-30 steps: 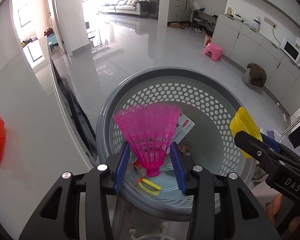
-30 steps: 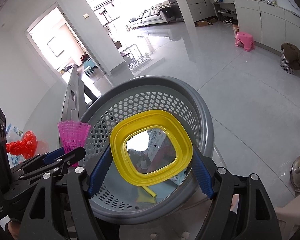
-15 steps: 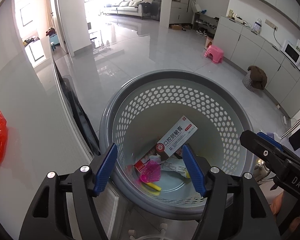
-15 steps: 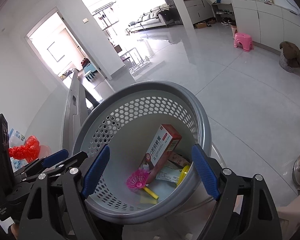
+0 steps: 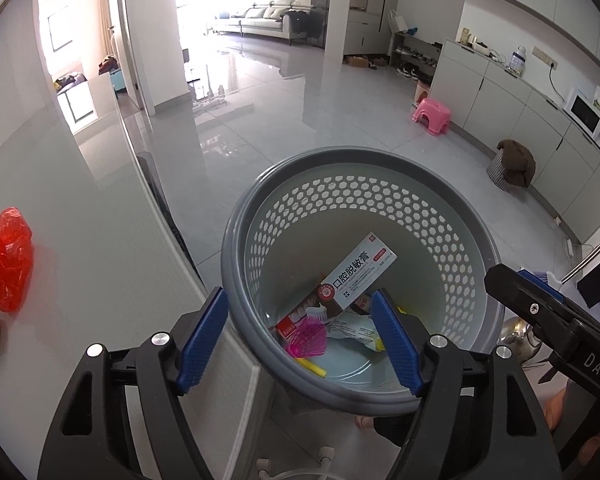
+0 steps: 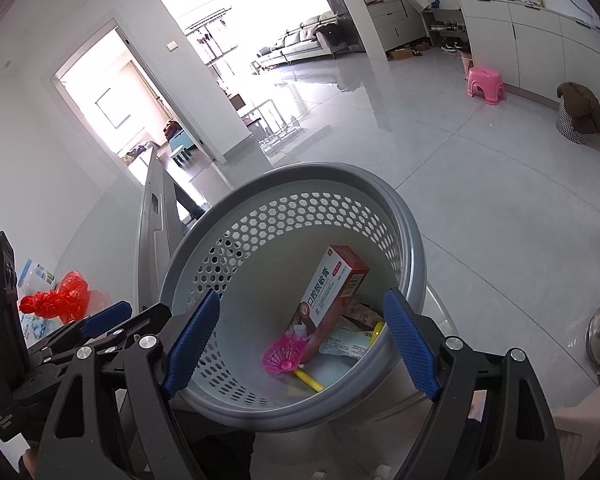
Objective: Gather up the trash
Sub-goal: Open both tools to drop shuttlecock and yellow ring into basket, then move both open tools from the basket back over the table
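Since a second ago, pink shuttlecock (image 5: 307, 338) and yellow ring (image 6: 376, 327) left your grippers | both now in grey basket (image 5: 452, 216) | left gripper (image 5: 300, 340) just widened, empty | right gripper (image 6: 300, 344) spread wide, empty

yellow lid (image 6: 377, 327) mostly hidden behind toothpaste box (image 6: 332, 300); red bag (image 5: 5, 260) cut by left edge.

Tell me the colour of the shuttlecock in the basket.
Pink shuttlecock, clearest in the right wrist view.
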`<state>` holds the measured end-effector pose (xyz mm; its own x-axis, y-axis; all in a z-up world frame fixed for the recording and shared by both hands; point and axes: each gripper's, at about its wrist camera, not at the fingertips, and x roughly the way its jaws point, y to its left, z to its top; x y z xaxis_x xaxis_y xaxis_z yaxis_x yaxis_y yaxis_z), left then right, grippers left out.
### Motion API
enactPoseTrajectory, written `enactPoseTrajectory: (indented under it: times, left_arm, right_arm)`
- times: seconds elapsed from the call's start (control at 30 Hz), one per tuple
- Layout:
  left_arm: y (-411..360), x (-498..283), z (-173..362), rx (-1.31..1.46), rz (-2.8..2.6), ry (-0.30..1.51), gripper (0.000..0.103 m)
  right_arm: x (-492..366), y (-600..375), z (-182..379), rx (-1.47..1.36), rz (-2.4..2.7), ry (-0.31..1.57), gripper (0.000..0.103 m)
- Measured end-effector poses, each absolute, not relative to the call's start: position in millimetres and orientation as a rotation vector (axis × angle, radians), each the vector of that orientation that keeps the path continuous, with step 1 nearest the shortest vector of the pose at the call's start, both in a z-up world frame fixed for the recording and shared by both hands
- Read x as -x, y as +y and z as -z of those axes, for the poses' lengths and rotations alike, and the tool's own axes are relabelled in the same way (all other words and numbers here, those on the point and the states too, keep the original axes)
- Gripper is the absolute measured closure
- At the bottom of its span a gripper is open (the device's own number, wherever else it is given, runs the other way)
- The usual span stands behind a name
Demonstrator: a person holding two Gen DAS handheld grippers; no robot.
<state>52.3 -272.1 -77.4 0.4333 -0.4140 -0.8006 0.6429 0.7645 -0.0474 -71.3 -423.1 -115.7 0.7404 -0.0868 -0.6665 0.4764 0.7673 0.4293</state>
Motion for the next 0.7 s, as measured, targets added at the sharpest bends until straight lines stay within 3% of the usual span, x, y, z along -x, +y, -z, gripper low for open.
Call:
enactPoseTrajectory:
  times: [0.7]
  left_arm:
    - [-210, -36, 42, -0.223, 0.603, 0.816, 0.021]
  right_arm:
    - [81, -375, 79, -0.538, 0.288, 0.641, 0.023]
